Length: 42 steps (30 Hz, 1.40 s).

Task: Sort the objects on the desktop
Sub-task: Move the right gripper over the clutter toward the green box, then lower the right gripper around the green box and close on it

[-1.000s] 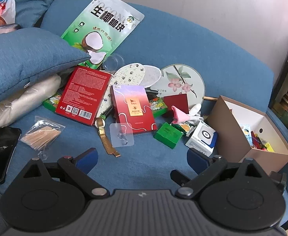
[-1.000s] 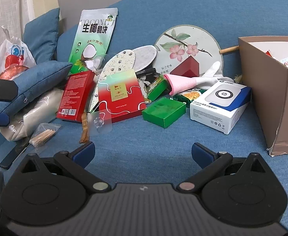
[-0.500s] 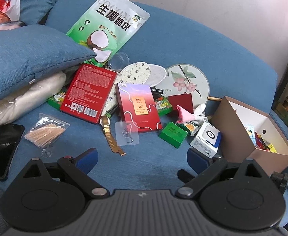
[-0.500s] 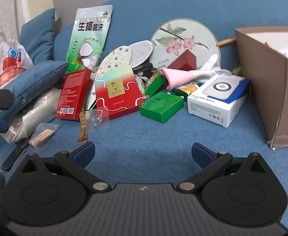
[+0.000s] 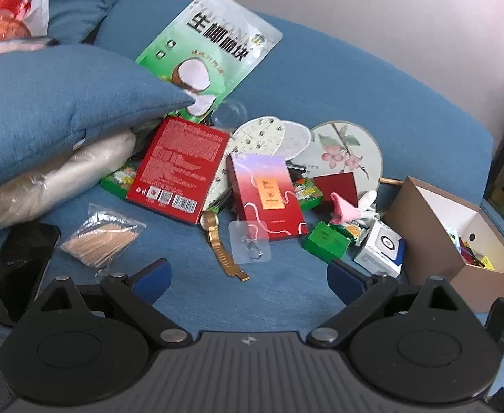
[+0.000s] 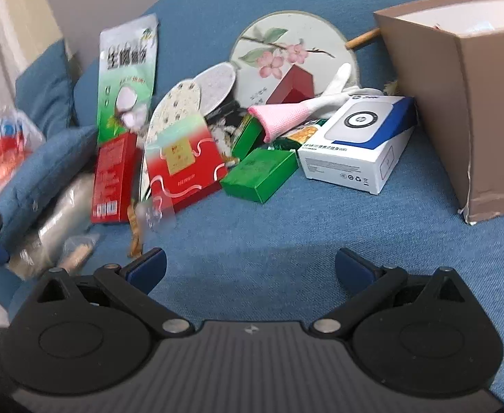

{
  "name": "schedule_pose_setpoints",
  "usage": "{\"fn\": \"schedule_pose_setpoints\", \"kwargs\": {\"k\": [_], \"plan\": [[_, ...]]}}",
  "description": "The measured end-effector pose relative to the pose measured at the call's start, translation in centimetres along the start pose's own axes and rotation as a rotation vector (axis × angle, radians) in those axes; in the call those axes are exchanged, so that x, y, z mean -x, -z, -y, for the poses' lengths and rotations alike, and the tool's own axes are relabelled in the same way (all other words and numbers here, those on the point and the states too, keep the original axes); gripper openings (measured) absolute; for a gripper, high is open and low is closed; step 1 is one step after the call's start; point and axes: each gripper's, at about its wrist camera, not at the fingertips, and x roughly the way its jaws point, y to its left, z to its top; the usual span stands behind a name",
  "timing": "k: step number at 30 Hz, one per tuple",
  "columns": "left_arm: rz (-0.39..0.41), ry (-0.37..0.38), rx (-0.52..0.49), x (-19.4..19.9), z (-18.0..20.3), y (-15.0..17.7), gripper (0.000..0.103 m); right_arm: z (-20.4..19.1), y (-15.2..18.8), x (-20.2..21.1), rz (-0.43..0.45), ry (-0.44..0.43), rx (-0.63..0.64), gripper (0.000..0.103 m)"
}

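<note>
Low in each wrist view, the left gripper [image 5: 248, 277] and right gripper [image 6: 250, 268] hang with fingers spread wide and nothing between them, over a bare strip of blue sofa seat [image 6: 286, 237]. Past that strip, mid-frame, the clutter begins: a gold watch [image 5: 217, 241] and clear hook sticker [image 5: 250, 241] nearest, a green box [image 6: 260, 173] and white-and-blue box [image 6: 358, 141] behind. The brown cardboard box [image 6: 465, 110] walls the right edge, a blue cushion [image 5: 55, 103] the upper left.
</note>
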Motion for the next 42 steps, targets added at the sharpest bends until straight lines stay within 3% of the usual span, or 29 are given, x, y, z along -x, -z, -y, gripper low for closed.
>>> {"fn": "schedule_pose_setpoints", "kwargs": {"k": [7,17,21,27,30,33,35,37,40,42], "plan": [[-0.041,-0.006,0.007,-2.8,-1.1,1.1,0.100,-0.9,0.0,0.0,-0.028,0.026,0.073,0.101],[-0.079,-0.032,-0.011,-6.5,-2.4,1.3,0.100,-5.2,-1.3,-0.2,0.035,0.096,0.340,0.101],[-0.093,-0.034,-0.041,-8.2,-2.6,0.9,0.100,-7.2,-2.0,-1.9,0.009,0.137,0.430,0.101],[-0.108,-0.013,-0.050,-10.0,-2.9,0.1,0.099,-9.6,-1.9,-4.1,-0.026,0.086,0.493,0.101],[-0.104,0.007,-0.069,-10.9,-2.4,-0.5,0.099,-10.4,-1.5,-5.2,-0.030,0.161,0.556,0.101],[-0.119,0.022,-0.076,-12.2,-1.6,-0.9,0.096,-10.0,-2.0,-5.3,-0.022,0.199,0.536,0.101],[-0.125,0.056,-0.061,-12.8,-1.2,-1.1,0.090,-9.7,-2.5,-5.4,-0.015,0.216,0.527,0.101],[-0.115,0.089,-0.070,-13.0,-0.8,-1.2,0.089,-9.4,-2.9,-5.5,-0.004,0.228,0.542,0.100],[-0.093,0.087,-0.101,-13.7,-0.2,-1.6,0.089,-8.8,-3.5,-6.4,-0.003,0.237,0.570,0.085],[-0.102,0.083,-0.084,-14.5,-0.3,-2.0,0.089,-8.1,-4.0,-7.5,-0.020,0.253,0.554,0.084]]}}
